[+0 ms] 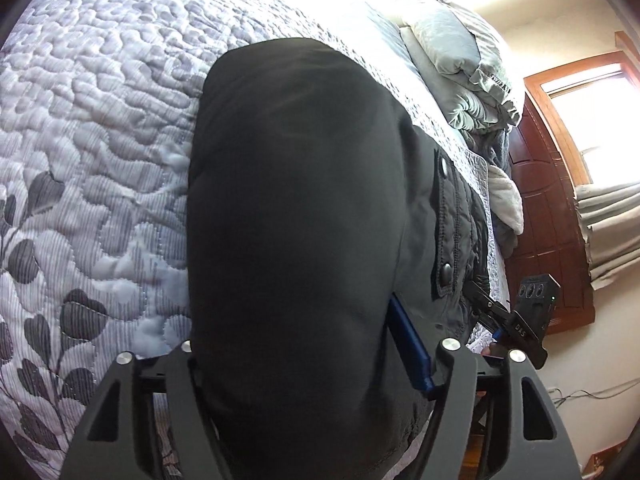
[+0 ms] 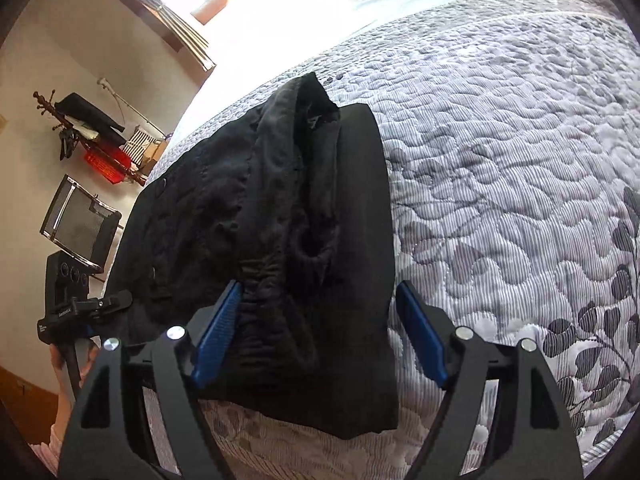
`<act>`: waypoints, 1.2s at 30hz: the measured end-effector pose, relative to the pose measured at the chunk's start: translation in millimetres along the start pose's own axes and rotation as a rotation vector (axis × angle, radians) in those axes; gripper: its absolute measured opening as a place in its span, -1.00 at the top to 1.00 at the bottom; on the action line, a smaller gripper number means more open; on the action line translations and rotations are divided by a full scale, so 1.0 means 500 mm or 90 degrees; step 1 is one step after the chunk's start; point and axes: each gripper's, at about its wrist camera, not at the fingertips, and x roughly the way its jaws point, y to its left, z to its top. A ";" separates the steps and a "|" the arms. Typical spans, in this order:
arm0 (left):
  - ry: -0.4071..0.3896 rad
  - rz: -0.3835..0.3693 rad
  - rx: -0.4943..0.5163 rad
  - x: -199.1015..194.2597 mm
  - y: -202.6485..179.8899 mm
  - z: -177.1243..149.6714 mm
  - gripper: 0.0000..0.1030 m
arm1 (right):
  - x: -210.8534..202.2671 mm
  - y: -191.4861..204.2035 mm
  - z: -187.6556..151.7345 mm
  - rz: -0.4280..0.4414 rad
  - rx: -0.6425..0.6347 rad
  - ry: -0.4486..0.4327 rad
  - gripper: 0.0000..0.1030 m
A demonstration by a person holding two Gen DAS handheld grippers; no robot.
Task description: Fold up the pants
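Black pants (image 1: 296,208) lie folded on the quilted bed; the waistband with snap buttons (image 1: 446,268) is at their right edge. In the right wrist view the pants (image 2: 280,216) show a bunched waist end and a flat folded leg. My left gripper (image 1: 308,364) is open, its jaws wide apart over the near end of the pants; one blue pad (image 1: 410,348) shows, the other is hidden by cloth. My right gripper (image 2: 320,336) is open, its blue pads (image 2: 218,336) either side of the pants' near edge. Each gripper also shows in the other's view.
The grey leaf-patterned quilt (image 1: 100,152) covers the bed. Pillows and bunched bedding (image 1: 464,72) lie at the head. A wooden door (image 1: 548,216) and a curtained window are beyond. A rack with clothes (image 2: 92,140) and a mesh chair (image 2: 78,220) stand by the wall.
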 end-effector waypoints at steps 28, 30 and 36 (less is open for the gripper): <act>-0.186 0.335 0.086 -0.207 -0.049 -0.156 -0.93 | -0.212 0.039 -0.145 -0.219 0.004 -0.091 -0.76; -0.188 0.348 0.090 -0.206 -0.066 -0.174 -0.93 | -0.208 0.069 -0.158 -0.239 -0.015 -0.085 -0.77; -0.160 0.349 0.087 -0.185 -0.104 -0.214 -0.93 | -0.183 0.167 -0.187 -0.262 -0.074 -0.064 -0.84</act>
